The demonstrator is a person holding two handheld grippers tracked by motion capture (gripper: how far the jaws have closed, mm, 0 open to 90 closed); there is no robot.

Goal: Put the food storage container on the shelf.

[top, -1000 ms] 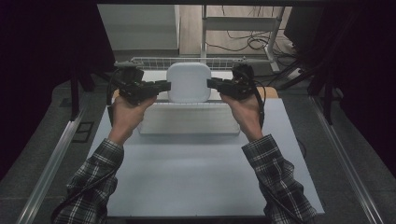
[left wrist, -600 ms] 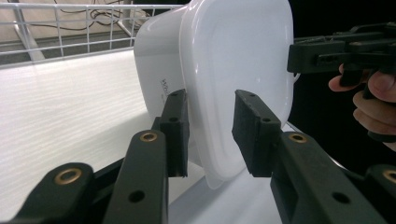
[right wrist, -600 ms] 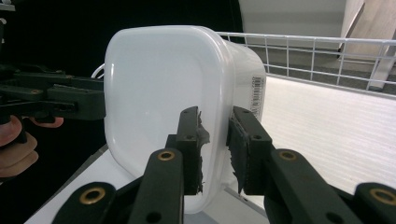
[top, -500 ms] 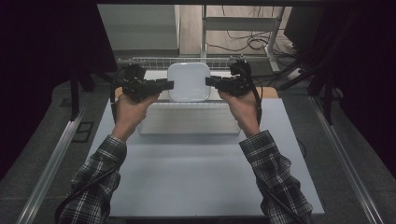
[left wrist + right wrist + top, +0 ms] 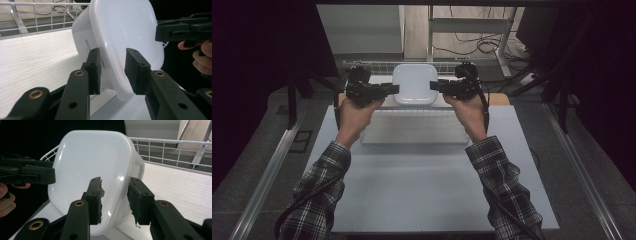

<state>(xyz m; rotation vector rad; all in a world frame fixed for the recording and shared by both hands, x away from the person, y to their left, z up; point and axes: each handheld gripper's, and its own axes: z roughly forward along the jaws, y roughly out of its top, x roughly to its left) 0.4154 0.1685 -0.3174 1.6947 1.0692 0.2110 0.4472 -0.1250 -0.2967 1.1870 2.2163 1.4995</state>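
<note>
A white lidded plastic box [image 5: 414, 83] hangs at about 12 o'clock over the far end of the worktop [image 5: 422, 185], carried between two tools and lifted clear of the surface, just in front of a low wire rack [image 5: 377, 64] that runs along the far edge. At its 9 o'clock side the left hand-held gripper [image 5: 388, 90] has its jaws closed to a narrow gap astride the lid's rim, one pad above and one below, as the left gripper view shows [image 5: 113, 72]. At its 3 o'clock side the right hand-held gripper [image 5: 438, 86] bites the opposite rim the same way, seen close in the right gripper view [image 5: 115, 200]. Taking the box by two opposite edges likely keeps it level and stops it from swinging or slipping, since the rim gives each thin pair of jaws only a small lip to pinch. Both of the person's forearms, in checked sleeves [image 5: 319, 200], reach in from 6 o'clock. Below the box lies a pale, flat board [image 5: 414, 127] on the worktop.
</note>
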